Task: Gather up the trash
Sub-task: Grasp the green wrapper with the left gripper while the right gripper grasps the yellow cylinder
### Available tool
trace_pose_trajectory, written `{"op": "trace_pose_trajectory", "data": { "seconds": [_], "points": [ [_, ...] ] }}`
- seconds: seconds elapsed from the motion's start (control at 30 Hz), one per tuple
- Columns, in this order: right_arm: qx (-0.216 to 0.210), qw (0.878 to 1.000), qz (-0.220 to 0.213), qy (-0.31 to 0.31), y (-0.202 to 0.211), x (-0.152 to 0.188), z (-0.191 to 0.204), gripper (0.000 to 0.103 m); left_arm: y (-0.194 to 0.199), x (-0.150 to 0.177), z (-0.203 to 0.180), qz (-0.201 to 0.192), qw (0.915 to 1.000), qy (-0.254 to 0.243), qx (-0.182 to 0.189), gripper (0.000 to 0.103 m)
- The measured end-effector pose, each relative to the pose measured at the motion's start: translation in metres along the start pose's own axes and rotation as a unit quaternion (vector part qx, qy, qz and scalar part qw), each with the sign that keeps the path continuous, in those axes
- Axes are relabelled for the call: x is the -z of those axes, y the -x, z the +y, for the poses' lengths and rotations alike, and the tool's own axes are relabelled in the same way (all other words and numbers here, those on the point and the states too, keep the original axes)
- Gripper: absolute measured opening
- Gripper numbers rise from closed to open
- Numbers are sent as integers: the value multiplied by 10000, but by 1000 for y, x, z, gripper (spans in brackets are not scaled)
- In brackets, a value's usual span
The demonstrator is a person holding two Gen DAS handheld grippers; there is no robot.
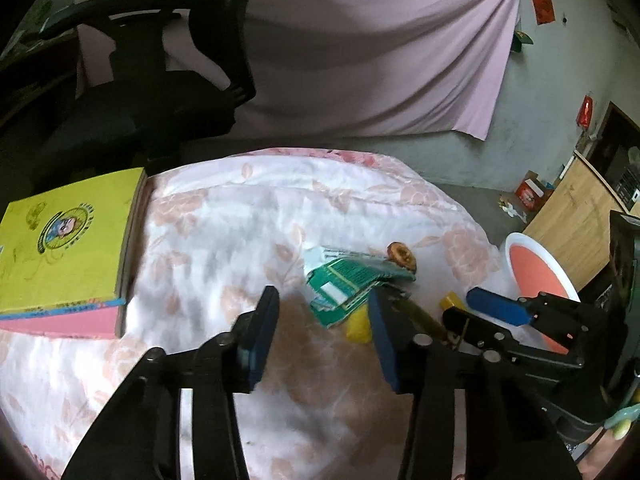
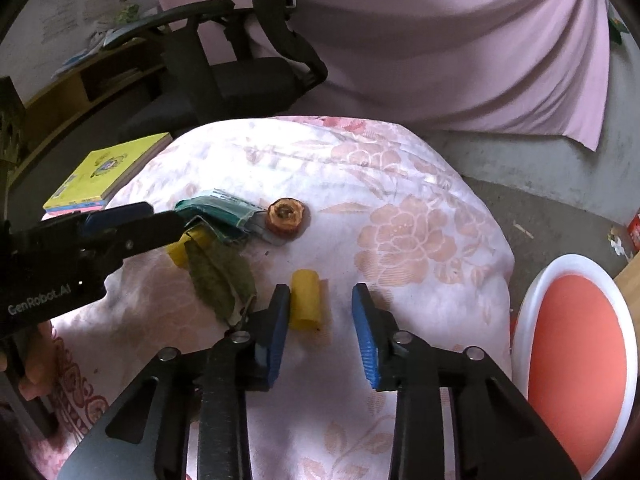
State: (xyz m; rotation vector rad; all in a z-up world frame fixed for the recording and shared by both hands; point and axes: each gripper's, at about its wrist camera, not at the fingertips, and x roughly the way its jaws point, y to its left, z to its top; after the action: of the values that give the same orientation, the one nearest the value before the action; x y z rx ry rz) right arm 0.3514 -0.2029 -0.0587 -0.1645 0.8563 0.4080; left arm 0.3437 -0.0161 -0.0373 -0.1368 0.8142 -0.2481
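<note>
Left tongs (image 1: 324,312) part open over green wrapper (image 1: 344,284), gripping nothing; right tongs (image 2: 320,308) part open astride yellow tube (image 2: 305,299), unclamped.

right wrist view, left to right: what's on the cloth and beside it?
Yellow book → green wrapper → dried fruit slice → yellow tube piece between the right gripper's open fingers → white bin with orange inside, off the cloth's right edge. The leaf and second yellow piece overlap, so they are left out.
</note>
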Motion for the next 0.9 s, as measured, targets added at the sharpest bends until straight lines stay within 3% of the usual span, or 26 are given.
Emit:
{"op": "trace_pose_trajectory", "data": {
  "seconds": [0.13, 0.27, 0.47, 0.9],
  "points": [
    [17, 10000, 43, 63, -1, 0, 2, 24, -5, -1, -5, 66, 9999, -127, 58, 22],
    [-3, 9999, 53, 115, -1, 0, 3, 14, -4, -1, -7, 7, 9998, -199, 58, 16],
    [55, 9999, -9, 135, -1, 0, 5, 13, -4, 1, -6, -14, 9999, -140, 58, 2],
    [-22, 9993, -364, -75, 12, 1, -2, 13, 10, 6, -4, -252, 9995, -99, 140, 0]
  ]
}}
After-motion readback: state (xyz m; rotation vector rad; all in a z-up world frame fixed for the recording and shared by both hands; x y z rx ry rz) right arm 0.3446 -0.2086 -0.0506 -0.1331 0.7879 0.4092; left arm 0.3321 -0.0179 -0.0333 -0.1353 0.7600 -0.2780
